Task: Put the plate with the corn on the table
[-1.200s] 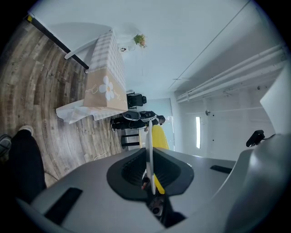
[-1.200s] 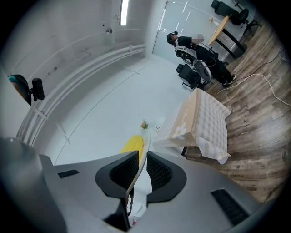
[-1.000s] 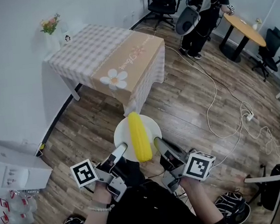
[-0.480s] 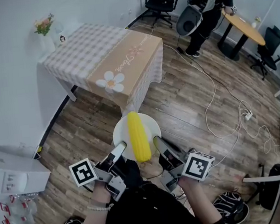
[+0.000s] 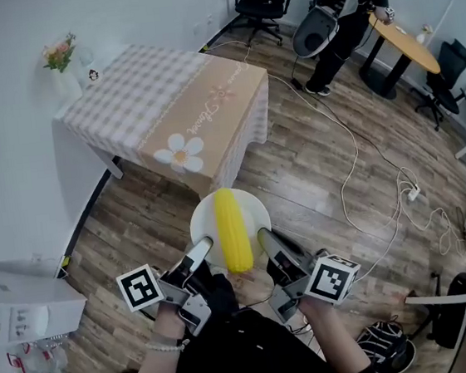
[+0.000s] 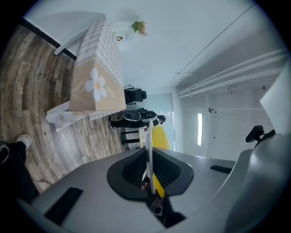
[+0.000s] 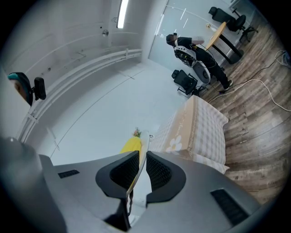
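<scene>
Wood-plank flooring lies under the carried load, with the goal ahead.

Left gripper and right gripper: each has its jaws pinched on the rim of the white plate, one at either side. The plate's edge shows between the ribbed pads in both gripper views.

Corn: a yellow cob lying lengthwise on the plate, between the two grippers.

The plate is in the air over the floor, short of the table. The table has a checked cloth with a daisy-print band, and a vase of flowers at its far corner.

Step in hand, by judgement: carrying the plate to the table. The next move calls for closing the gap with the plate kept level, so the cob cannot roll. The plate then goes down on bare cloth before either grip lets go.
</scene>
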`<state>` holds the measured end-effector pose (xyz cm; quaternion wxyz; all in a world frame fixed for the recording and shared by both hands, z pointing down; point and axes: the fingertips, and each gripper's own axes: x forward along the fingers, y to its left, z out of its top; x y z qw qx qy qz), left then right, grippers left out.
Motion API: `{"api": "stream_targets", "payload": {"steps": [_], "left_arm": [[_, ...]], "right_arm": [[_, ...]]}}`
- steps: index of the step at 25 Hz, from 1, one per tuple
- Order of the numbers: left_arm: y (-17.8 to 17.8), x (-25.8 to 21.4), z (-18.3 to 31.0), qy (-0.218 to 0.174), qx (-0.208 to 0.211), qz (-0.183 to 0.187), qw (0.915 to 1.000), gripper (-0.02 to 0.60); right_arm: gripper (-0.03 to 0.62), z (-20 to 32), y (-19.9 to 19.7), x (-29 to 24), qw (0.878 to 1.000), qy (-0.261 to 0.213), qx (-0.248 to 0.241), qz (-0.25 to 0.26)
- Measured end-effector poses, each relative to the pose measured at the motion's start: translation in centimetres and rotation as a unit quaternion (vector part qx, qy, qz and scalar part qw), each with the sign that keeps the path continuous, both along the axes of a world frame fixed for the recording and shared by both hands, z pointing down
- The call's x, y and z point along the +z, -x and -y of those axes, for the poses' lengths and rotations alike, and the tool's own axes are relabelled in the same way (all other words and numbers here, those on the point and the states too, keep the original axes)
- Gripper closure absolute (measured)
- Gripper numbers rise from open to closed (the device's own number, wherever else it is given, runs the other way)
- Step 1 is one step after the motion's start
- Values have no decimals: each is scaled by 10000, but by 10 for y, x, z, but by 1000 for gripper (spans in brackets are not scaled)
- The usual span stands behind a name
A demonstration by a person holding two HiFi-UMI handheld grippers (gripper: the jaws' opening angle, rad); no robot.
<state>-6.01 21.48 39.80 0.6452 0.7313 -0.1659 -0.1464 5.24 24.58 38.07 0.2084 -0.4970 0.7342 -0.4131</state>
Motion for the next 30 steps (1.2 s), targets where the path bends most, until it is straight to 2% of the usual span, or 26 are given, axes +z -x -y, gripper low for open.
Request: {"api": "stream_targets", "payload": {"steps": [30], "left_arm": [[-40,-11,186,57,487,8,9988,548]], "right_arm": [[517,174,-36,-9,9983,109,566,-34]]}}
